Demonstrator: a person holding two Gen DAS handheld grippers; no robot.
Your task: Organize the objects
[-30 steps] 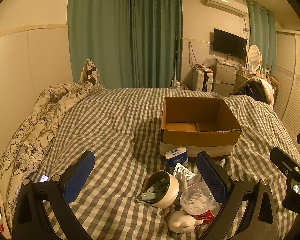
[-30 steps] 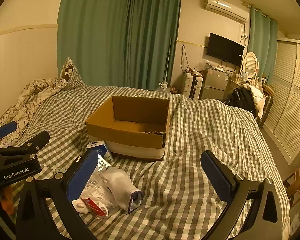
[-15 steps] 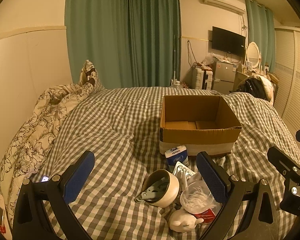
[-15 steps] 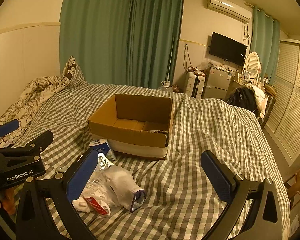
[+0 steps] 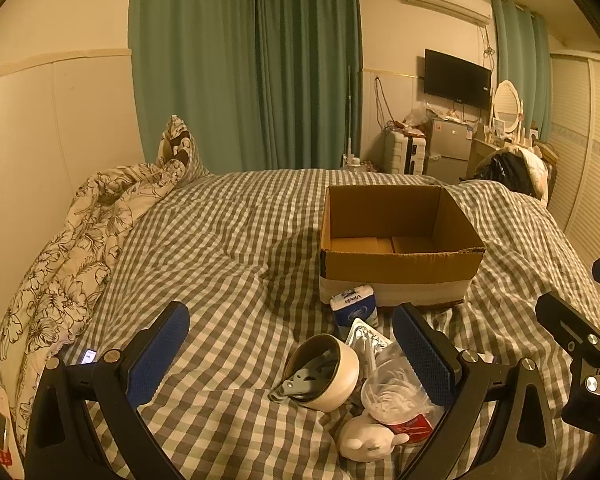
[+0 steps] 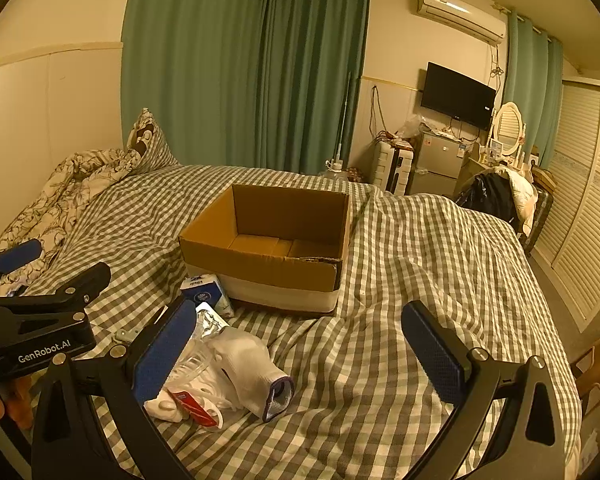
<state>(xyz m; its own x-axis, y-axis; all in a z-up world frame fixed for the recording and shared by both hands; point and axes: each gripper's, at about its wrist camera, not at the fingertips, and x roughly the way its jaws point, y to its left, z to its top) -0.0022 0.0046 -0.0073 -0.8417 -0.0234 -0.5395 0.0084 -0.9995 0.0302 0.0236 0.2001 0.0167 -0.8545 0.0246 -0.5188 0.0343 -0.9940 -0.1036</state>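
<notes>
Open box point(image 5: 396, 268) sits mid-bed point(image 5: 228, 248), bare checked cover to its left and right. Clutter just before it: tissue pack point(image 5: 354, 307), bowl point(image 5: 323, 372), sock point(image 6: 252, 364). Left gripper point(image 5: 288, 356) and right gripper point(image 6: 300, 354) both spread, holding nothing, hovering over the clutter.

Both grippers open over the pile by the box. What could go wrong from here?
1. The pile is tightly packed: the bowl, clear plastic cup and foil packet touch or overlap, so a closing left gripper may grab two things or push one away.
2. The bowl lies tipped on soft bedding with a clip inside; lifting could spill it.
3. The cardboard box sits on rumpled cover and may shift if bumped.
</notes>
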